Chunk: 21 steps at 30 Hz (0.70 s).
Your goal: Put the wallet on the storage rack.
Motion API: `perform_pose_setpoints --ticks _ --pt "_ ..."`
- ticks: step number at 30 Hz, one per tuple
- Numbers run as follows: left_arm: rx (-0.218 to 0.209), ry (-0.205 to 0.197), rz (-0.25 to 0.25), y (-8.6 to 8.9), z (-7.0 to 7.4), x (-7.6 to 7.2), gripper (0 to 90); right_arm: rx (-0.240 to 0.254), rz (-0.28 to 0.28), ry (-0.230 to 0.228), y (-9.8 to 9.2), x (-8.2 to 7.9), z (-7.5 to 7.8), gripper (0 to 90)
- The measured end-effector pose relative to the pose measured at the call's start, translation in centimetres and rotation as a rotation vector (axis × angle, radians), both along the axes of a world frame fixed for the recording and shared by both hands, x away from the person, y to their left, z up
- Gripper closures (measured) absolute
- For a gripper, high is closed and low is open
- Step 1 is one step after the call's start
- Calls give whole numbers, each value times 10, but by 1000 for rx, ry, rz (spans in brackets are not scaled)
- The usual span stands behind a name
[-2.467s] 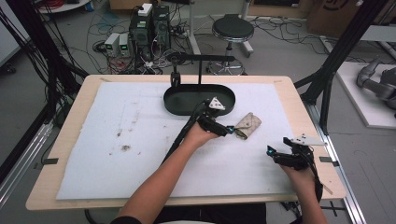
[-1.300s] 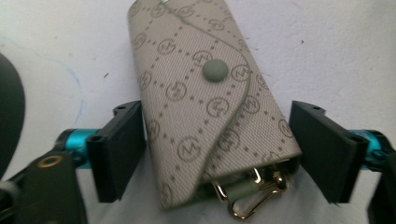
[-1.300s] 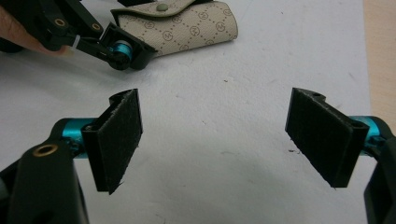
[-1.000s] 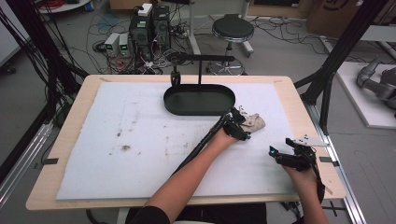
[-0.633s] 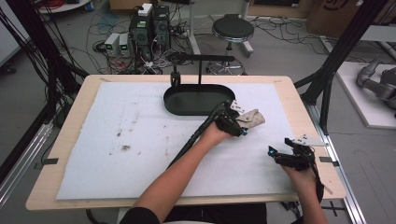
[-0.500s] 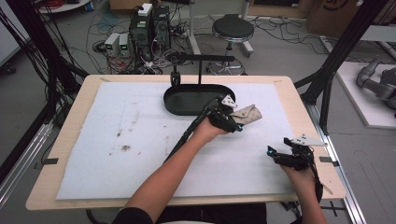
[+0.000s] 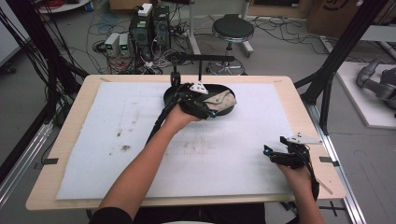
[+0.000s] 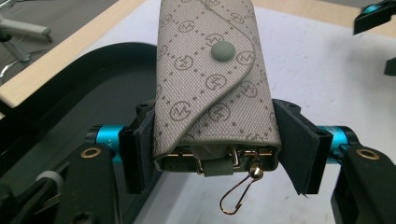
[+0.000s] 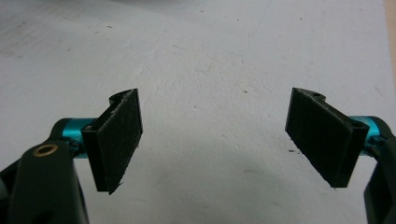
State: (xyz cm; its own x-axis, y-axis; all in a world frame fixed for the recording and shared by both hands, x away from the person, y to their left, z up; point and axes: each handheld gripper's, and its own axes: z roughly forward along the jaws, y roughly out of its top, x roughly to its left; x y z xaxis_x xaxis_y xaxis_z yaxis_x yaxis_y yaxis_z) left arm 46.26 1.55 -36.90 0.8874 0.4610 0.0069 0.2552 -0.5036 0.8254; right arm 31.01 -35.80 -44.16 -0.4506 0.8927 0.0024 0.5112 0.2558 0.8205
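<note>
Wooden table (image 7: 70,140) with white mat (image 7: 140,121), lab floor behind with cables, stool (image 7: 229,29), computer boxes. Left gripper (image 7: 205,108) reaches to far side of mat, jaws clamped on both sides of grey monogram key pouch (image 8: 212,79); snap flap faces up, gold clasp (image 8: 240,189) dangles from near end. Pouch held over black oval tray (image 7: 175,93), right rim region; contact with tray unclear. Right gripper (image 9: 212,140) near right table edge, well apart from pouch, jaws spread wide over bare mat.

table: light wood top (image 7: 70,140)
mat: stained white sheet (image 7: 224,154) lying across it
tray: black oval tray (image 7: 171,95) resting on mat
</note>
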Motion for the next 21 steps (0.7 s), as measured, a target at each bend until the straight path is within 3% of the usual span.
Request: perform_pose_setpoints --ticks 12,21 --pt "52 -17 64 31 -1 13 363 1 14 2 6 4 1 190" --pt "43 -23 107 50 -9 30 363 2 19 8 8 6 0 190"
